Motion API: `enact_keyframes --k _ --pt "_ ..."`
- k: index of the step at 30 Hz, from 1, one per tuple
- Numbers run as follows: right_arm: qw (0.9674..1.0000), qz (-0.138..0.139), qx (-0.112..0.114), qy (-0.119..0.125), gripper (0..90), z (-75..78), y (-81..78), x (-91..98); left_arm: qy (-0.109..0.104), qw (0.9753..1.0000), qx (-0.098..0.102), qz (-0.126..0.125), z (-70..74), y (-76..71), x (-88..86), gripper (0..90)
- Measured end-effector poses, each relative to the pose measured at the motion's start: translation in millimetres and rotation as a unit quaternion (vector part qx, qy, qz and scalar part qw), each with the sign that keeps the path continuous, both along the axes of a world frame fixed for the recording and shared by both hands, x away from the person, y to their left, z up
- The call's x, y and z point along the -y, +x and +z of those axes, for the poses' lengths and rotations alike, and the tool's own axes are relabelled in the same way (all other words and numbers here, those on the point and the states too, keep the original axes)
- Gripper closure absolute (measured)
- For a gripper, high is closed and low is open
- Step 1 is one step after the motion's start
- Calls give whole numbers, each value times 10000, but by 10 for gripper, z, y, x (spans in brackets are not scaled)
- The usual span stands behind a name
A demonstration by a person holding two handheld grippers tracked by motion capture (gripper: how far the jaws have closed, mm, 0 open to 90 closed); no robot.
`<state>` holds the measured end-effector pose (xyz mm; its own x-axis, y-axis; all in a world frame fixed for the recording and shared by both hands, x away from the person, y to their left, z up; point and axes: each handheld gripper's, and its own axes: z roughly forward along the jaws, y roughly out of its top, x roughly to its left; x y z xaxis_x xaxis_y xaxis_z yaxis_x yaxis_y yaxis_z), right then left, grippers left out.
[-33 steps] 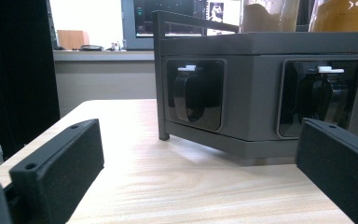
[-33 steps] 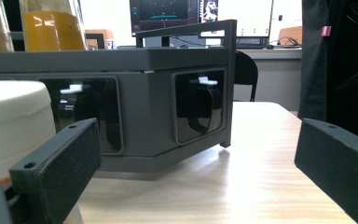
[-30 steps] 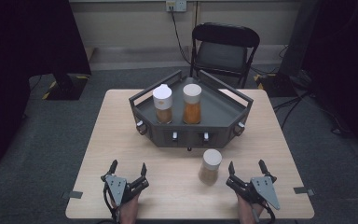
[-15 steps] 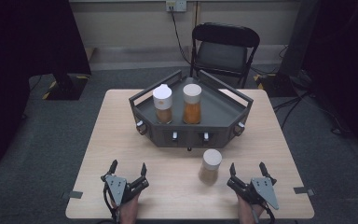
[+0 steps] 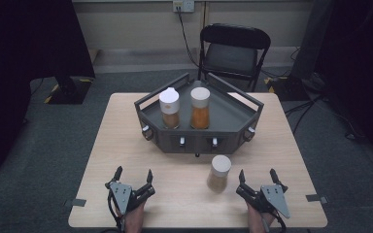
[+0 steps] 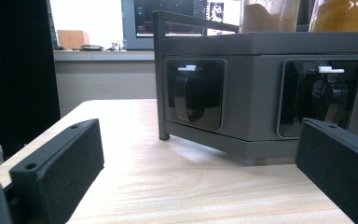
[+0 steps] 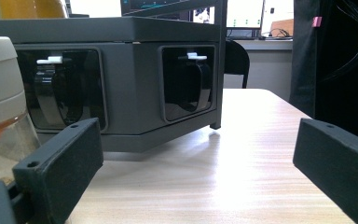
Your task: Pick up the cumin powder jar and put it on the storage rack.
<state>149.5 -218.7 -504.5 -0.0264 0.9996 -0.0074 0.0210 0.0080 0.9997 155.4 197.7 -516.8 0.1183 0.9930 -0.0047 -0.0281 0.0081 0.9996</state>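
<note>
Pale wood forms the tabletop (image 5: 126,145) in the high view. The landmark is the dark grey tray (image 5: 228,114) at its centre, which holds two white-capped jars: a brown-filled jar (image 5: 169,108) and an orange-filled jar (image 5: 200,108). A third jar (image 5: 219,173) stands outside the tray, just in front of its front wall. The left tool (image 5: 132,175) and the right tool (image 5: 255,175) rest near the front edge, both wide open and empty. The work appears to be at its start.

Left gripper view: the jaws stand spread, pointing at the tray's front wall (image 6: 261,93).

Right gripper view: the jaws stand spread; the loose jar (image 7: 0,107) stands just beside the left jaw. The next move probably calls for swinging the right tool around that jar, then closing on it.
</note>
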Motion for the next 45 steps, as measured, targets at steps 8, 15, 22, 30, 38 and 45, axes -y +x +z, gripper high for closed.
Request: enact_keyframes --k 8,15,22,30,38,45 --pt "9999 81 -20 61 2 43 -18 19 0 10000 1 -2 0 0 0 6" --pt "9997 199 66 116 0 125 -48 23 -1 10000 1 -1 0 0 0 6" --pt "9988 424 90 247 0 216 -49 53 -1 10000 1 0 0 0 0 6" --pt "9979 560 180 282 0 385 -79 59 1 10000 1 1 0 0 0 7" --pt "9966 752 188 284 0 508 -97 36 2 10000 1 2 0 0 0 7" --pt "9951 928 162 293 5 561 -75 -4 1 10000 2 2 -1 0 0 7"
